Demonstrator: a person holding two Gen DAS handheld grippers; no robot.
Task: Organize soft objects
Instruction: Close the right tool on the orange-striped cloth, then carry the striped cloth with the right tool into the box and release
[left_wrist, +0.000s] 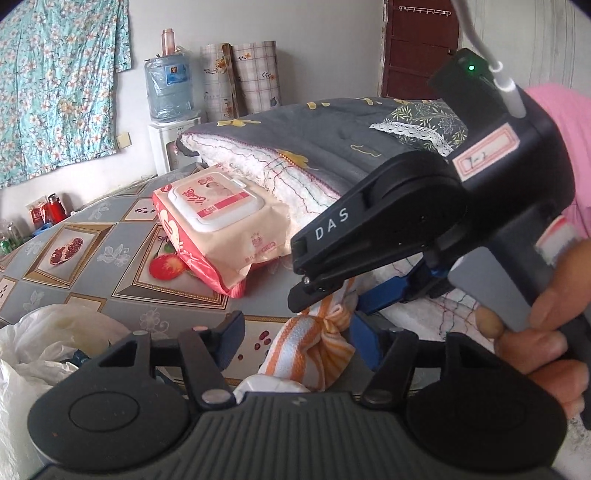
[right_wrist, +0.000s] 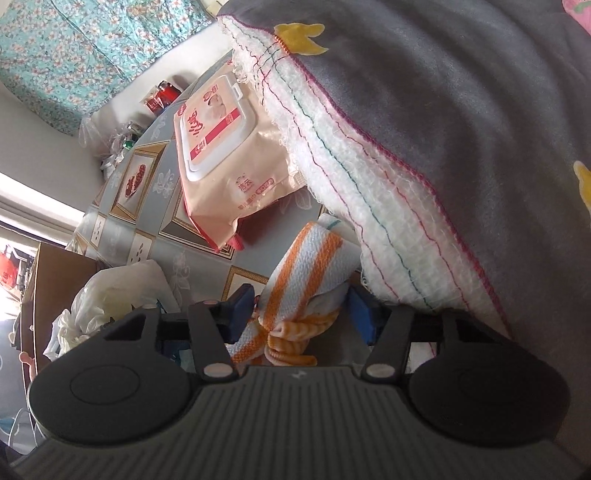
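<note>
An orange-and-white striped towel (left_wrist: 314, 347) lies bunched at the table's near edge, beside a folded grey quilt (left_wrist: 332, 133) with white fleece lining. My left gripper (left_wrist: 295, 332) is open, its fingers either side of the towel. My right gripper (right_wrist: 301, 310) also straddles the towel (right_wrist: 306, 273) with its blue pads wide apart; it shows in the left wrist view (left_wrist: 321, 295) from the side. A pink wet-wipes pack (left_wrist: 218, 225) lies on the table left of the quilt; it also shows in the right wrist view (right_wrist: 225, 155).
The table (left_wrist: 92, 258) has a grey patterned fruit cloth. White plastic bags (left_wrist: 40, 339) sit off its near left edge. A water dispenser bottle (left_wrist: 168, 88) and rolled mats (left_wrist: 240, 77) stand by the far wall.
</note>
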